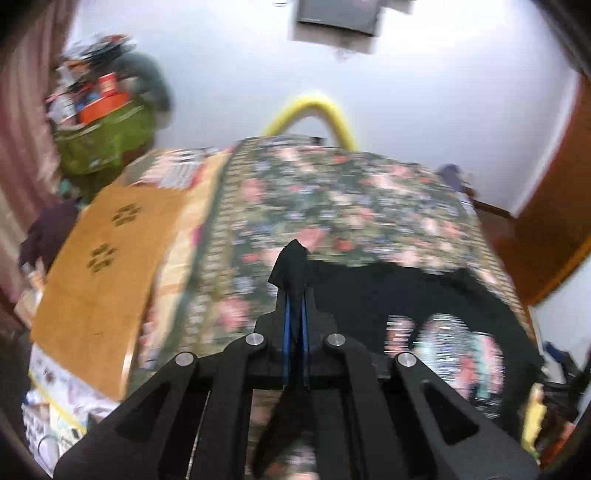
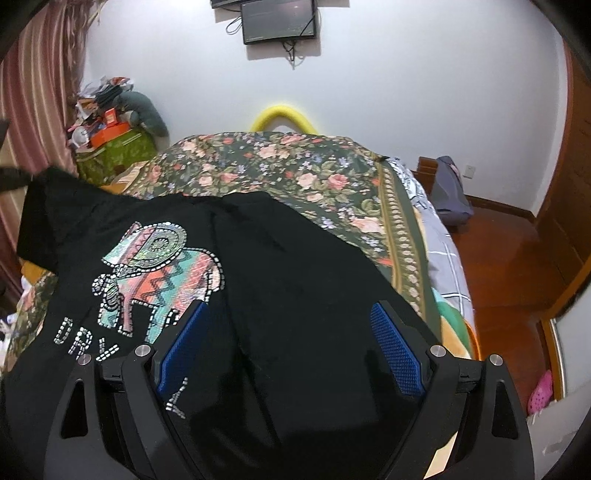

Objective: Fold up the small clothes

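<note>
Left gripper (image 1: 294, 291) is pinching the black shirt (image 2: 288, 280) closed; right gripper (image 2: 288, 343), gaping empty above the shirt, is awaiting the fold-over, likely next.

black linkage arms, silver screws, blue pads (image 2: 397, 349)

Likely a home bedroom: floral bedspread (image 2: 295, 162), curtain (image 2: 40, 85), wall screen (image 2: 279, 20)

Black T-shirt (image 2: 295, 295) with sequinned elephant print (image 2: 159, 273) spread across floral bedspread (image 2: 280, 162), one corner lifted at left; fold of fabric (image 1: 293, 269) pinched upright.
</note>
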